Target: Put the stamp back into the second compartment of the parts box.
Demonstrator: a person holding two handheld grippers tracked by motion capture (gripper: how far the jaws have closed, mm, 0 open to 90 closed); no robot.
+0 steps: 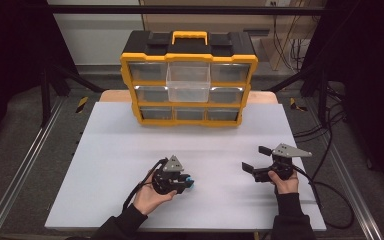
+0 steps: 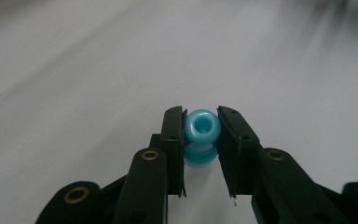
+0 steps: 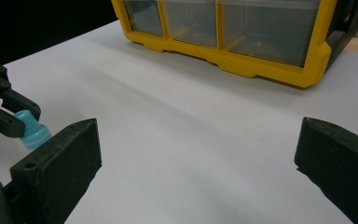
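Fingers of left gripper (image 2: 201, 140) pinch a blue spool (image 2: 201, 135), perhaps plastic, lower half hidden; right gripper (image 3: 198, 172) spread.

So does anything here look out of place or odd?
One thing: the top middle drawer of the yellow organizer sticks out while the others sit flush. The left gripper clamps a small blue spool.

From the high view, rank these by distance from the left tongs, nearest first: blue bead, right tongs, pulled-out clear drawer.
1. Blue bead: clamped in the left tongs.
2. Right tongs: to their right, open.
3. Pulled-out clear drawer: far side, centre of the yellow organizer.
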